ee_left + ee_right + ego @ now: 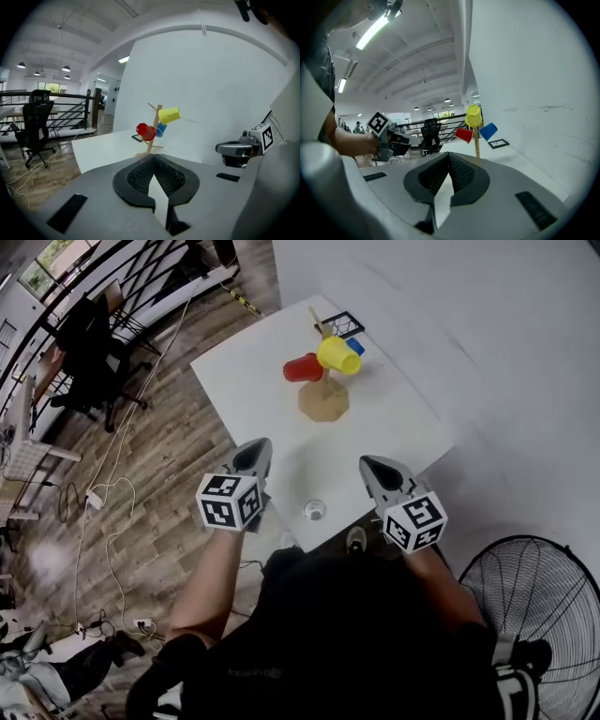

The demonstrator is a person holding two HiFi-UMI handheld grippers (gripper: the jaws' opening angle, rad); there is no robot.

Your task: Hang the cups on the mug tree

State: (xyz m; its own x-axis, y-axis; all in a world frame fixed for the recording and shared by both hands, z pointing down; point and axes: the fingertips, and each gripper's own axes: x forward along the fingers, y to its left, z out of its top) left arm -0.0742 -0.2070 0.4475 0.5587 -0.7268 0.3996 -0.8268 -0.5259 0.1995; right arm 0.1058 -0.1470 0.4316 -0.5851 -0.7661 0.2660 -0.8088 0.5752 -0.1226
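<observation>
With the red cup (302, 367), yellow cup (337, 354) and blue cup (353, 346) hanging on the mug tree (323, 401), hold the left gripper (252, 450) and right gripper (374, 466), both closed and empty, well clear of it.

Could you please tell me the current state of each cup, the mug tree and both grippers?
red cup: hanging on the tree, tipped sideways.
yellow cup: hanging on the tree, near its top.
blue cup: hanging on the tree, tilted.
mug tree: upright on the white table, holding three cups.
left gripper: shut, empty.
right gripper: shut, empty.
</observation>
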